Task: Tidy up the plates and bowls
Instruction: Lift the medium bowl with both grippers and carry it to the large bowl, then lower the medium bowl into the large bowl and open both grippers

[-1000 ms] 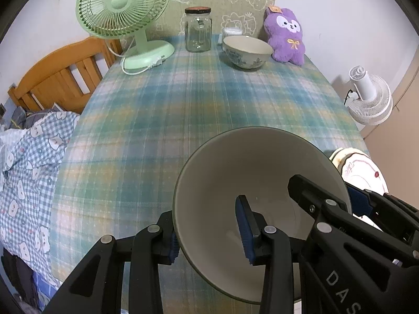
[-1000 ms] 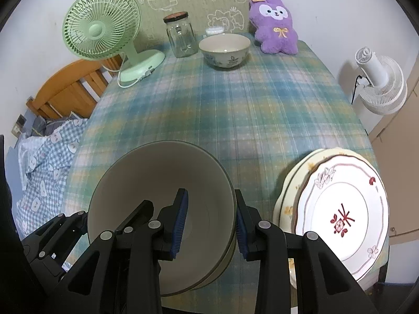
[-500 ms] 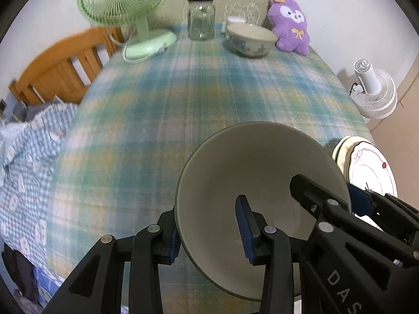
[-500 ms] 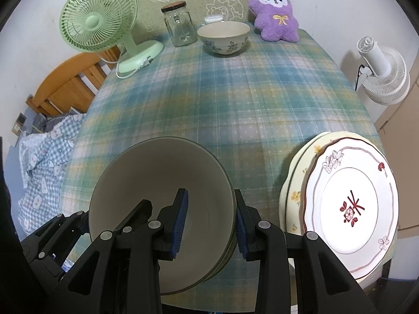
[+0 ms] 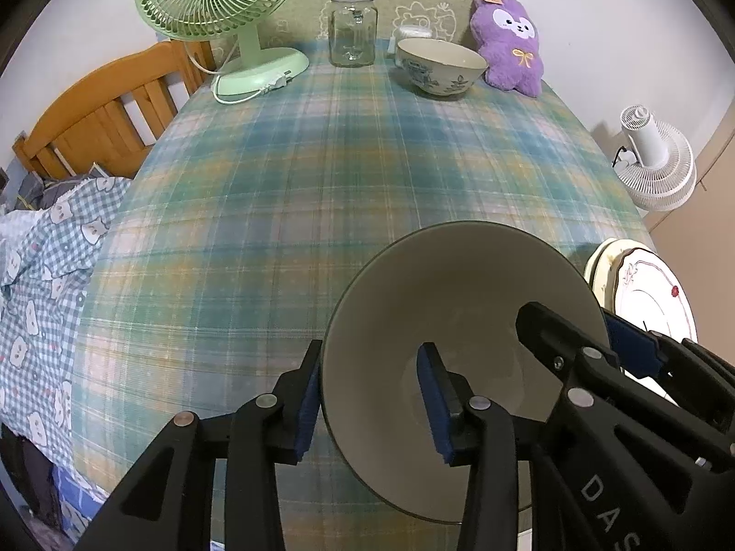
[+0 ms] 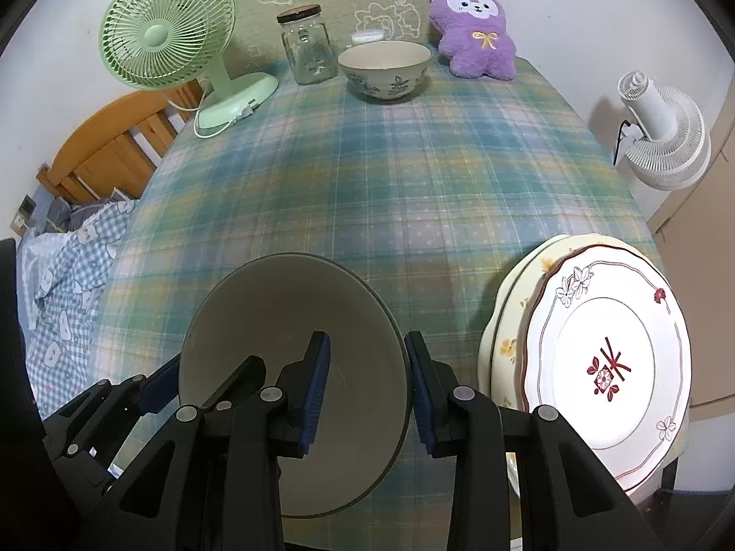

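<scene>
A large grey-green bowl (image 5: pixel 459 303) is held above the near part of the plaid table (image 5: pixel 349 174). My left gripper (image 5: pixel 367 395) straddles its left rim, one finger outside, one inside. My right gripper (image 6: pixel 367 385) straddles its right rim in the right wrist view, where the bowl (image 6: pixel 285 317) shows too. A floral bowl (image 5: pixel 440 68) stands at the far end, also in the right wrist view (image 6: pixel 385 69). A stack of plates (image 6: pixel 602 358) with a red-patterned one on top lies at the near right edge, also in the left wrist view (image 5: pixel 643 294).
At the far end stand a green desk fan (image 5: pixel 216 9), a glass jar (image 5: pixel 353 27) and a purple plush toy (image 5: pixel 510 41). A wooden bed frame (image 5: pixel 101 110) with checked bedding is left of the table. A white floor fan (image 5: pixel 657 160) stands to the right.
Both grippers and the grey bowl have lifted and shifted slightly. The bowl now hangs a little higher over the near table edge. The grip on its rim is unchanged.
</scene>
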Demonstrator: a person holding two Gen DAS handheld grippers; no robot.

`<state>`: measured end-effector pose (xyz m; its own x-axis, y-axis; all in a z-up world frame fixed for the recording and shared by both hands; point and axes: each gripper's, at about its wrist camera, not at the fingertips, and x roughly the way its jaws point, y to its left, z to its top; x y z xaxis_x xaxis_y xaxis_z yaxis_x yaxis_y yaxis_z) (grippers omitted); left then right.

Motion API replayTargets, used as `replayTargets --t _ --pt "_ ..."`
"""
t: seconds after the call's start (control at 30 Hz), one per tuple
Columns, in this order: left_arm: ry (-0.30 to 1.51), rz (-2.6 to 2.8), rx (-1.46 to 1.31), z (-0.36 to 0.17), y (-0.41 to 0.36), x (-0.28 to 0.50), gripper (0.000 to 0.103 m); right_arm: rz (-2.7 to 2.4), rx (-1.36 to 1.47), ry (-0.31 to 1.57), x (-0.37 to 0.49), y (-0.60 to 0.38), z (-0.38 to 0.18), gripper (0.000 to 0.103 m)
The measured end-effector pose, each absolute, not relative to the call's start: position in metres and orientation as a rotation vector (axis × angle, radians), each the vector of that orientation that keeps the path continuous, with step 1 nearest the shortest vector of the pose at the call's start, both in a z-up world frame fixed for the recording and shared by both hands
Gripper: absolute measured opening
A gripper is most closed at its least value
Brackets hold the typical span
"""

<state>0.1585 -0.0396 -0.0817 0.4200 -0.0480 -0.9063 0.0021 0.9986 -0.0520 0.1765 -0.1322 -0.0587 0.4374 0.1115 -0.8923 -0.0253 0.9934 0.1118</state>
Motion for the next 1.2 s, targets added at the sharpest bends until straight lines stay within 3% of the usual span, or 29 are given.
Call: replayTargets --t 0.07,0.17,0.2,0.27,0.63,1.2 --pt "1.137 -0.036 -0.044 -0.082 -0.040 0.159 0.043 0.085 0.078 1.114 0.176 -0.131 -0.059 0.038" --pt "1.138 -0.035 -0.049 -0.081 -0.039 0.158 0.064 0.105 0.087 1.118 0.176 -0.132 -0.059 0.048" --pt "1.136 -0.031 -0.044 -0.080 -0.039 0.158 0.070 0.112 0.096 1.129 0.176 -0.133 -0.059 0.057" --pt "1.131 -0.028 -0.031 -0.077 -0.040 0.156 0.075 0.123 0.108 1.131 0.175 -0.136 -0.058 0.060" --pt "1.060 0.012 -0.008 -0.030 -0.044 0.154 0.082 0.145 0.044 1.068 0.172 -0.137 -0.012 0.070" --pt "0.940 -0.096 0.043 0.044 -0.044 0.224 0.083 0.032 0.086 0.944 0.228 -0.140 0.071 0.070"
